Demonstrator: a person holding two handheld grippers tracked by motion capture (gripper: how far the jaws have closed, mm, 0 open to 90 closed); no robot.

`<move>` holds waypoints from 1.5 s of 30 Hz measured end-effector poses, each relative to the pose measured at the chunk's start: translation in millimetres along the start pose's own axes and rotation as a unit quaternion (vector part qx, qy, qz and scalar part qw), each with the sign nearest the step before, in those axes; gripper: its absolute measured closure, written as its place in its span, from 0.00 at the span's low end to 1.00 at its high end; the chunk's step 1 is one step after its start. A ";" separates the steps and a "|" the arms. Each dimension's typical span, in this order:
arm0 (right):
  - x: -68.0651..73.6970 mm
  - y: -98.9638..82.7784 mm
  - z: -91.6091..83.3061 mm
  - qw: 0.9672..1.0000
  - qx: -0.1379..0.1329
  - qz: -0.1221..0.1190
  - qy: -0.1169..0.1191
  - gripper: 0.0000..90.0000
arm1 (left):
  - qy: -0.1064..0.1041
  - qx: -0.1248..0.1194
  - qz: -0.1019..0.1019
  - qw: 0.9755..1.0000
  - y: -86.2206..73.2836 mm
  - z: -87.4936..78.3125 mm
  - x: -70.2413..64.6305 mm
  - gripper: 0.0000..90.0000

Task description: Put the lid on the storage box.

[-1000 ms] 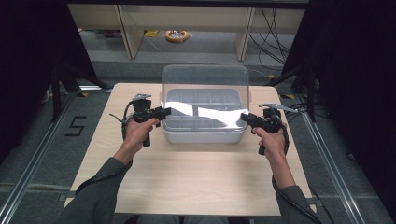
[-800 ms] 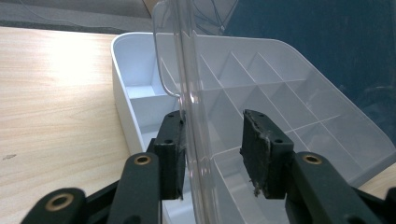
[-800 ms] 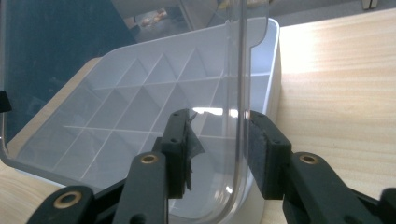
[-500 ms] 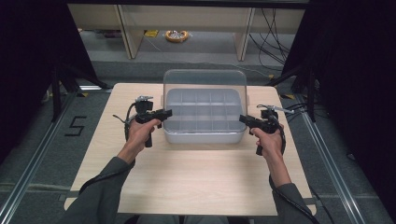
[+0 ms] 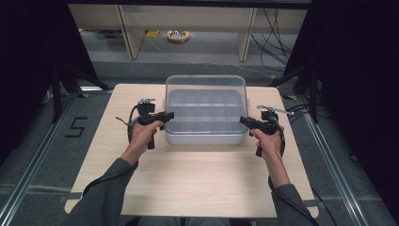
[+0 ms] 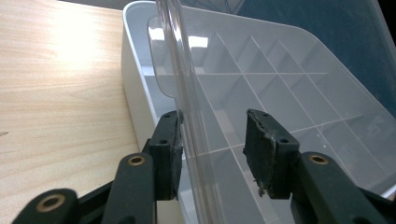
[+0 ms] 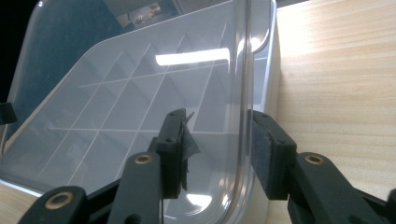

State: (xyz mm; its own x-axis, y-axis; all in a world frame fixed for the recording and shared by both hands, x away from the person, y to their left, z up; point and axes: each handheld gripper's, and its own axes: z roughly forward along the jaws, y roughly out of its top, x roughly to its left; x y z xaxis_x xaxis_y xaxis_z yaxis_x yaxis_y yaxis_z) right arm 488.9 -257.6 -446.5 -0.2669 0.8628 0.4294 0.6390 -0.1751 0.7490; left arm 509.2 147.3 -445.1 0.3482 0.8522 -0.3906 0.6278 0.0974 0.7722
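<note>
Here, at the far middle of the table (image 5: 197, 188), a clear plastic lid (image 5: 205, 89) stands tipped up over the grey compartment box (image 5: 205, 136), its rear edge toward the box's far wall and its side rims running between my jaws. I judge the lid light and thin, stiff enough to keep its shape yet likely to flex and rattle, and its glossy face looks slippery, so the moulded side rim is the place to take hold, one gripper to each side, rather than the flat pane. The box beneath, divided into rows of empty cells, looks rigid and a good deal heavier than its cover; it sits flat on the wood. My left gripper (image 5: 162, 116) has just been opening: in its own view the lid's edge (image 6: 187, 116) passes between the jaws, one pad (image 6: 172, 154) beside it, the other standing clear. My right gripper (image 5: 247, 121) has likewise been opening, the rim (image 7: 246, 107) between its pads (image 7: 264, 154) with a gap on each side. Neither pinches; the lid seems to rest loosely.
</note>
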 end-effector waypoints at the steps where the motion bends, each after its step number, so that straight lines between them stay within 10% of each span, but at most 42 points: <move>1: -0.7 -0.1 0.3 1.000 0.000 -0.002 0.001 0.67 | 0.001 0.002 -0.001 1.000 0.0 0.4 0.2 0.62; 3: -4.2 -0.1 2.2 1.000 -0.004 -0.020 0.001 0.66 | 0.001 0.001 -0.002 1.000 -1.0 1.6 0.8 0.62; 4: 9.8 -0.5 -3.1 0.997 0.036 0.074 0.002 0.66 | 0.003 0.002 -0.002 1.000 -1.2 1.9 1.2 0.62; 7: 3.4 -1.2 1.3 0.999 0.014 0.033 0.001 0.66 | 0.005 0.005 -0.003 1.000 -2.2 3.1 2.0 0.62; 8: 11.5 -0.4 -2.5 0.996 0.043 0.085 -0.004 0.66 | 0.005 0.007 -0.002 1.000 -2.3 3.2 2.3 0.61; 10: 5.9 -0.9 0.3 0.999 0.021 0.040 -0.006 0.66 | 0.006 0.006 -0.004 1.000 -3.1 3.6 1.9 0.61; 14: 13.2 0.7 -2.3 0.995 0.048 0.086 -0.011 0.66 | 0.010 0.009 -0.003 1.000 -2.4 3.0 0.5 0.61; 17: 8.1 1.1 1.5 0.999 0.024 0.043 -0.012 0.65 | 0.012 0.012 -0.004 1.000 -0.8 2.3 -0.7 0.61; 19: 14.7 2.9 -1.8 0.994 0.047 0.095 -0.010 0.65 | 0.008 0.011 -0.006 1.000 1.5 -0.2 0.0 0.61; 21: 6.1 2.9 1.8 0.999 0.016 0.044 -0.003 0.65 | 0.009 0.007 -0.012 1.000 3.2 -1.7 -0.5 0.61; 24: 14.5 3.9 -1.9 0.995 0.043 0.090 -0.005 0.65 | 0.011 0.013 -0.008 1.000 2.7 -2.8 -0.2 0.61; 26: 11.8 2.3 0.5 0.998 0.026 0.058 -0.009 0.65 | 0.009 0.014 -0.010 1.000 0.9 -3.1 1.3 0.61; 27: 17.1 2.4 -2.7 0.995 0.046 0.092 -0.007 0.65 | 0.009 0.012 -0.016 1.000 -0.3 -2.8 1.7 0.61; 28: 10.8 0.8 0.9 0.999 0.021 0.044 -0.005 0.65 | 0.005 0.011 -0.020 1.000 -1.7 -2.3 3.1 0.61; 29: 17.5 0.8 -2.9 0.995 0.046 0.088 -0.005 0.65 | 0.004 0.009 -0.023 1.000 -2.7 -1.4 3.6 0.61; 31: 9.9 -0.8 1.0 0.999 0.022 0.047 -0.006 0.64 | 0.006 0.010 -0.019 1.000 -3.9 0.2 2.4 0.60; 32: 15.8 -0.2 -2.6 0.994 0.046 0.095 -0.005 0.64 | 0.011 0.011 -0.013 1.000 -4.0 0.3 0.9 0.59; 34: 14.2 -1.2 -1.9 0.996 0.037 0.078 -0.006 0.64 | 0.014 0.014 -0.001 1.000 -4.5 -0.2 -0.6 0.58; 37: 0.2 -1.7 2.6 1.000 0.000 -0.015 -0.011 0.64 | 0.015 0.014 0.005 1.000 -5.3 -0.6 -1.3 0.57; 45: -0.8 -3.9 3.4 1.000 -0.011 -0.024 -0.010 0.63 | 0.016 -0.004 0.009 1.000 -9.5 0.0 -3.3 0.55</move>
State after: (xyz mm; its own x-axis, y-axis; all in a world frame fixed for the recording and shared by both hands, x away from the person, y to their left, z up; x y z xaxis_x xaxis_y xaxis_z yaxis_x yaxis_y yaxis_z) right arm 489.1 -256.0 -451.5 -0.2831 0.8796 0.3824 0.6096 -0.1427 0.7797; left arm 502.1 143.6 -451.1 0.3370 0.8702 -0.3594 0.6151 0.0855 0.7838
